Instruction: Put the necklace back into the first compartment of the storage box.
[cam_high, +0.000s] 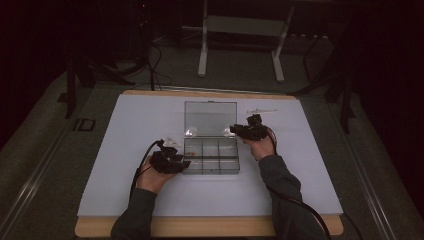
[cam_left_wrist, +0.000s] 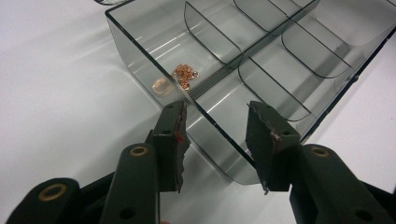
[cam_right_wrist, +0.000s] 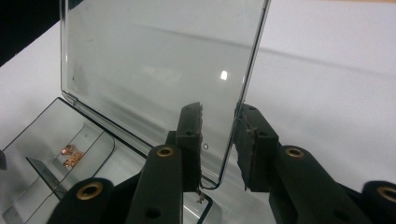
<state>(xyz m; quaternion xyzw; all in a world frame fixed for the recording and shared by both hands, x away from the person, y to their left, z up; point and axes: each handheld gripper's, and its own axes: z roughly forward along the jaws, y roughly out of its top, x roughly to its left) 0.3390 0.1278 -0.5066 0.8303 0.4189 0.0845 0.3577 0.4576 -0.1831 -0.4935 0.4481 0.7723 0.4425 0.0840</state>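
Taking the clear compartment box (cam_high: 211, 156) as the landmark, nearest the person the left claw (cam_high: 181, 163) sits at the box's near-left corner, its jaws set apart and straddling that corner wall; in the left gripper view the left claw (cam_left_wrist: 217, 140) has one pad on the desk side and the other over the tray, with a gap to the plastic on both, so it looks to be bracing or about to brace the box instead of clamping it. Just inside that corner, in the left rear compartment, lies a small heap of copper-coloured chain and rings (cam_left_wrist: 183, 76), which suggests the loading is already done, though whether more pieces belong in there I cannot tell. The other compartments look bare. Farther back, the right claw (cam_high: 234, 130) is at the right side of the box's lid (cam_high: 210, 118), which stands open and near upright from the hinge at the tray's far edge. In the right gripper view the right claw (cam_right_wrist: 217, 142) has its jaws to either side of the lid's free edge, partly closed, with slivers of space still visible, so the lid is not yet pinched. By my judgement, what is left is gripping that edge, swinging the lid down and latching it. Beyond the box, a small pale object (cam_high: 261, 110) lies on the white desk (cam_high: 125, 195).
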